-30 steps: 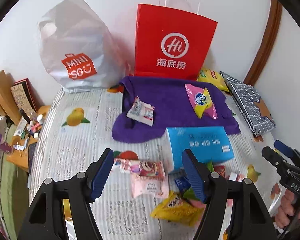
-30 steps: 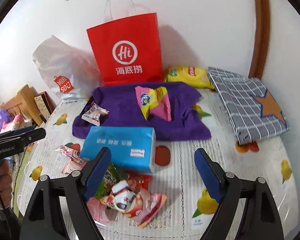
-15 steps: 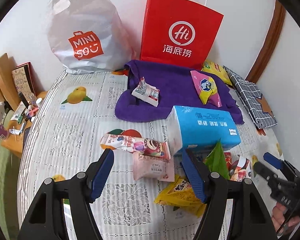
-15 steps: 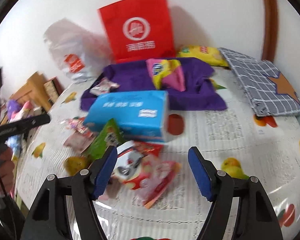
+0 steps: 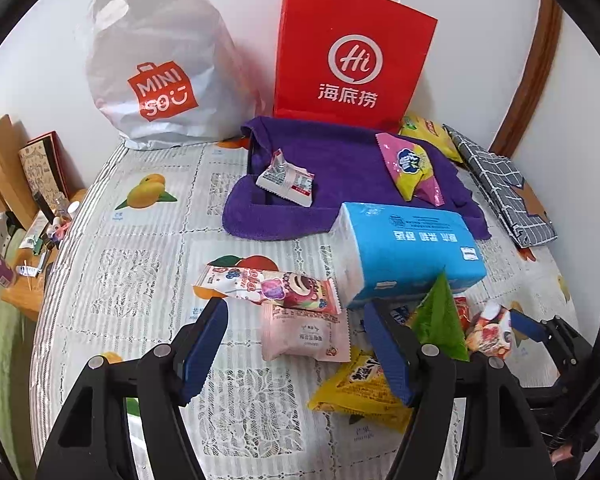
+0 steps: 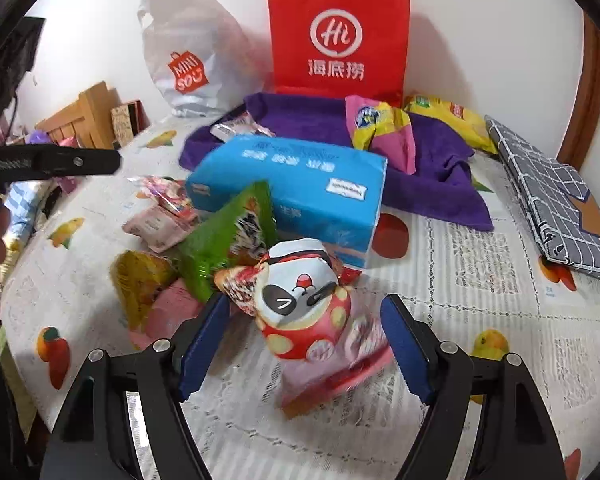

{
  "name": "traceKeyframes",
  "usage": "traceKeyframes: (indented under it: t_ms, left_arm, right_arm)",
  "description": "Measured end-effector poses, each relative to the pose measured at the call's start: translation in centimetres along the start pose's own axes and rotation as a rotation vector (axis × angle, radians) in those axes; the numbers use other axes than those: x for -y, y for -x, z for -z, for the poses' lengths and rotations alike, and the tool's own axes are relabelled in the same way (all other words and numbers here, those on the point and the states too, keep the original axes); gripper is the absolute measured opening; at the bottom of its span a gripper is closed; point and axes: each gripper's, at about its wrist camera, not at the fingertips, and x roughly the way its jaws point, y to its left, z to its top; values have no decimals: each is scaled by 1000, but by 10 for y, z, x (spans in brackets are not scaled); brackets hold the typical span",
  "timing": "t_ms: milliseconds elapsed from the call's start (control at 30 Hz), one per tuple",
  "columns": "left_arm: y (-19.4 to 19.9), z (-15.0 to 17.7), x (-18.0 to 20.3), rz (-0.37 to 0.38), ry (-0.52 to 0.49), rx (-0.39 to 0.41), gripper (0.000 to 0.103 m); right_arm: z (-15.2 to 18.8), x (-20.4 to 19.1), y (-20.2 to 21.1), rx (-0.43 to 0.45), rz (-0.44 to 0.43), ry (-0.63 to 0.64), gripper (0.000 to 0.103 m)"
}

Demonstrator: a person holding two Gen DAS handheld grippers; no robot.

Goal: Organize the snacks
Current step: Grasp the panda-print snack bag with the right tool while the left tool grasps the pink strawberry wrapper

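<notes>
We take the blue tissue pack (image 5: 410,252) as our landmark. Our left gripper (image 5: 296,354) hangs just in front of it, jaws spread, nothing pinched; a pale pink snack packet (image 5: 304,334) lies between the pads w/o touching either. Our right gripper (image 6: 304,342) sits front-right of the pack, jaws apart, not pressing anything, w/ the red-and-white snack bag (image 6: 302,304) in the gap. A green packet (image 6: 224,240) leans vs. the pack's front. Behind the pack: purple towel (image 5: 340,156) w/ a pink-yellow bag (image 5: 412,168) and a small white packet (image 5: 286,178) on it; further back a red paper bag (image 5: 352,52).
</notes>
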Motion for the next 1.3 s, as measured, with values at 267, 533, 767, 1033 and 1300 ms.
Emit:
traceKeyframes:
  t_ms: [267,533,767,1033,1300]
  left_arm:
    - [-27,9,-9,-28,10,-64,69]
    - [-52,7,-10,-52,18,-95,69]
    - [-77,-8,-16,-71,62,-132,69]
    - [-104,-11,-13,-24,105,-172,68]
    - [-107,-14,-13,66,105,-160,28]
  right_arm:
    - [7,11,-11,-34,31,-16,42]
    - [9,41,11,38,44,-123,42]
    - [13,50,12,44,44,-153,42]
    - [14,54,3,32,35,-157,42]
    - [14,58,-7,12,45,-171,42]
